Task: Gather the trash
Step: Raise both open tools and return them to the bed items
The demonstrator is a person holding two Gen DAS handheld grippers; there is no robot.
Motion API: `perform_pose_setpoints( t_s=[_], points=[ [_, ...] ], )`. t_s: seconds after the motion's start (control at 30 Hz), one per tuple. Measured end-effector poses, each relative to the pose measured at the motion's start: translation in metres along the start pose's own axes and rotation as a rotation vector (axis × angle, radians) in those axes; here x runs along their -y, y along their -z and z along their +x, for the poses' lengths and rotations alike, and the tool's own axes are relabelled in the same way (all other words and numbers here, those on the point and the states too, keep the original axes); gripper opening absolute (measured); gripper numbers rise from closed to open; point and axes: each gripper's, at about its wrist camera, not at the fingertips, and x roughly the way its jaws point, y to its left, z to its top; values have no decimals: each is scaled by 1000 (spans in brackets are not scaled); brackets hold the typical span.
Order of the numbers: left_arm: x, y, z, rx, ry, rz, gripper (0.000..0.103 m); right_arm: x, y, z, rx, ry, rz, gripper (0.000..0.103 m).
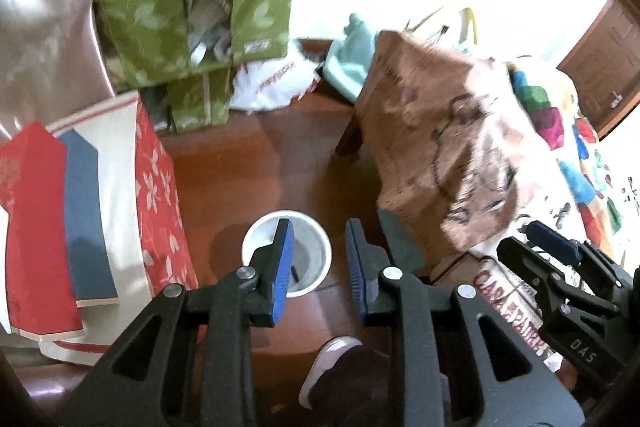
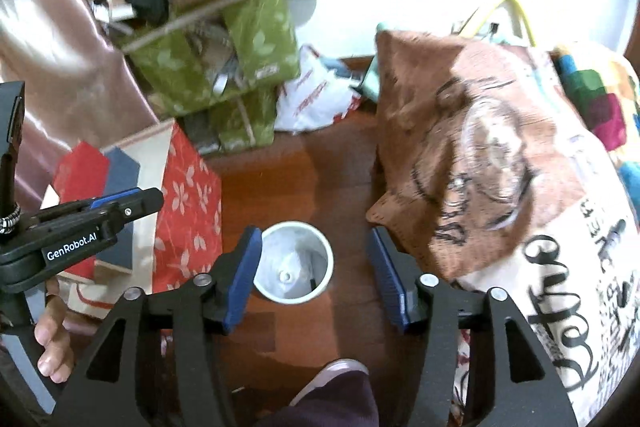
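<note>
Two open tools, white bin below both

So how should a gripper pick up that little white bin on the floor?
Probably by its rim. The white bin stands upright with its round mouth open to the top, so come straight down and close one finger inside the thin wall and one outside, on the side away from the red flowered box beside it.
</note>
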Motion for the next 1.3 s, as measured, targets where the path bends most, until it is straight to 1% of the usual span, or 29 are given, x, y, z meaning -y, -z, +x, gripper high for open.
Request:
perform_pose_setpoints(
  t_s=[0.1,0.17,0.2,0.3,0.43,0.47,0.53,0.63,0.9,1.1,1.3],
  points=[
    [18,0,-22,42,27,20,29,10,6,-27,49,22,22,54],
    [33,2,-36,71,44,41,34,16,9,-43,79,40,35,54],
    [40,3,-41,83,50,52,35,21,12,-53,98,46,48,56],
    [68,6,-55,113,73,102,37,37,19,-75,122,48,82,57],
    [105,12,-62,116,113,157,38,61,33,-104,165,90,122,57],
    [119,15,-64,115,129,176,38,68,36,-113,179,102,137,58],
    [138,19,-64,111,151,204,38,81,43,-125,198,124,161,61],
    [173,27,-63,101,181,257,39,103,52,-141,221,178,195,64],
    [263,50,-47,57,247,400,39,175,89,-179,255,313,318,65],
    [320,65,-27,17,282,493,39,225,116,-197,251,427,401,65],
    [370,76,4,-42,314,568,39,270,143,-210,238,510,477,65]
  ],
)
